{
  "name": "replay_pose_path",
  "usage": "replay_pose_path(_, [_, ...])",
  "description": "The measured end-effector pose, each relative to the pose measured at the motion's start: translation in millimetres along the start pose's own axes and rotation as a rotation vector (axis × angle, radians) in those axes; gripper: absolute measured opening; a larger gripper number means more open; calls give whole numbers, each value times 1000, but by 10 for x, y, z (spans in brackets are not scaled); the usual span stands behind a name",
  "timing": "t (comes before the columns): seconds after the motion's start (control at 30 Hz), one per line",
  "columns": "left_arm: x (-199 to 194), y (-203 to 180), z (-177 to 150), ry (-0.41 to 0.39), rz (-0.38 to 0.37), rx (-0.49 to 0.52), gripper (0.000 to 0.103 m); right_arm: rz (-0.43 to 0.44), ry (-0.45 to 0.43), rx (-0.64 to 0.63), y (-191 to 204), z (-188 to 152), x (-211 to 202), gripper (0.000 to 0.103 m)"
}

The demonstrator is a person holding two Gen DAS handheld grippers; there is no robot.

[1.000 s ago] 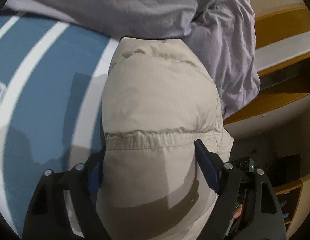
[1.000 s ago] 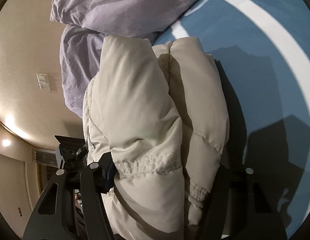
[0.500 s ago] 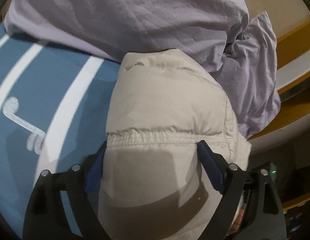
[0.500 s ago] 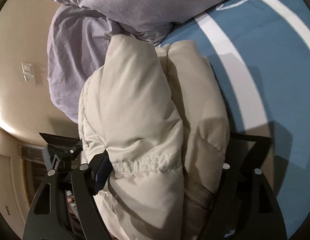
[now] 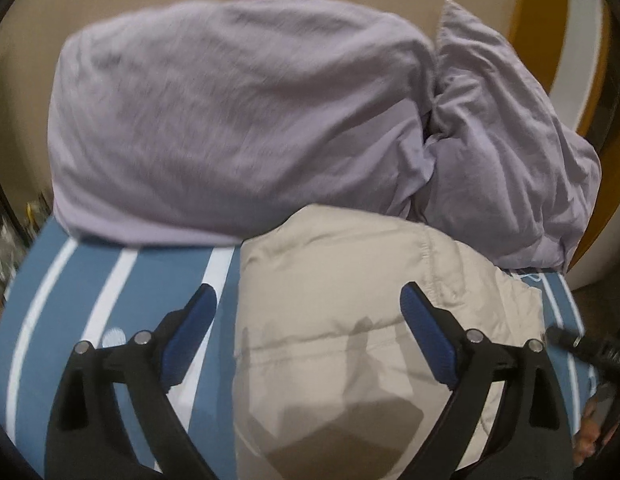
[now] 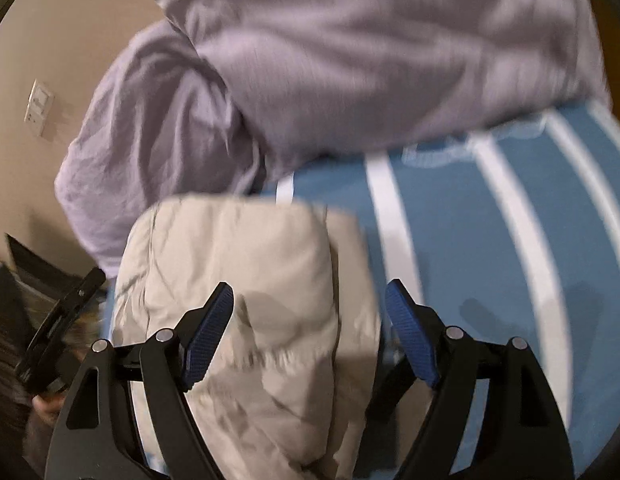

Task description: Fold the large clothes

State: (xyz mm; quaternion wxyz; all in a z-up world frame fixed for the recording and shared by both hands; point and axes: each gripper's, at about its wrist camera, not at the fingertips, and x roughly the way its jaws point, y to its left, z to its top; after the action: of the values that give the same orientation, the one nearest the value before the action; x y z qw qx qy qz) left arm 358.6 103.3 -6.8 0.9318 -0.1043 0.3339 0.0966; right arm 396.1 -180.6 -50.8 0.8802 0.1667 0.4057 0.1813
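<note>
On striped blue bedding (image 5: 110,292), puffy quilted beige jacket (image 5: 330,300); left tongs (image 5: 308,300) opening, right tongs (image 6: 310,300) wide

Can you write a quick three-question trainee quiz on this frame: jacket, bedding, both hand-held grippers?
1. True or false: the left hand-held gripper is clamped on the beige puffer jacket.
2. What lies just behind the jacket on the blue striped bedspread?
A. a lilac pillow and crumpled lilac bedding
B. a stack of towels
C. a laundry basket
3. Fill in: in the right wrist view, the right hand-held gripper has its blue pads ____ of the jacket.

Key
1. False. Its jaws are opening and the pads stand off the fabric.
2. A, the lilac pillow with lilac bedding beside it.
3. Clear; the jacket lies folded below them.
</note>
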Motion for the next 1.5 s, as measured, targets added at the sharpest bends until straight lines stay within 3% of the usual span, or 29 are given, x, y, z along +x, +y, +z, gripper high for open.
replay_pose_path(0.2, [69, -253, -66, -7, 0, 66, 94, -91, -137, -185, 467, 40, -4, 76])
replay_pose_path(0.23, [91, -287, -86, -5, 1, 75, 94, -101, -149, -210, 514, 26, 7, 72])
replay_pose_path(0.47, [252, -387, -251, 11, 25, 132, 96, -192, -184, -341, 717, -115, 254, 70])
replay_pose_path(0.67, [325, -337, -305, 7, 5, 121, 101, -210, -166, -335, 617, -255, 450, 70])
replay_pose_path(1.27, [477, -367, -393, 2, -2, 141, 101, -212, -148, -301, 485, -385, 672, 73])
replay_pose_path(1.37, [476, -375, -386, 9, 5, 144, 101, -217, -121, -292, 477, -353, 654, 77])
replay_pose_path(1.43, [447, -375, -373, 14, 11, 145, 101, -227, -95, -274, 456, -332, 593, 90])
replay_pose_path(1.5, [372, -374, -370, 18, 21, 145, 101, -224, -76, -247, 410, -336, 510, 93])
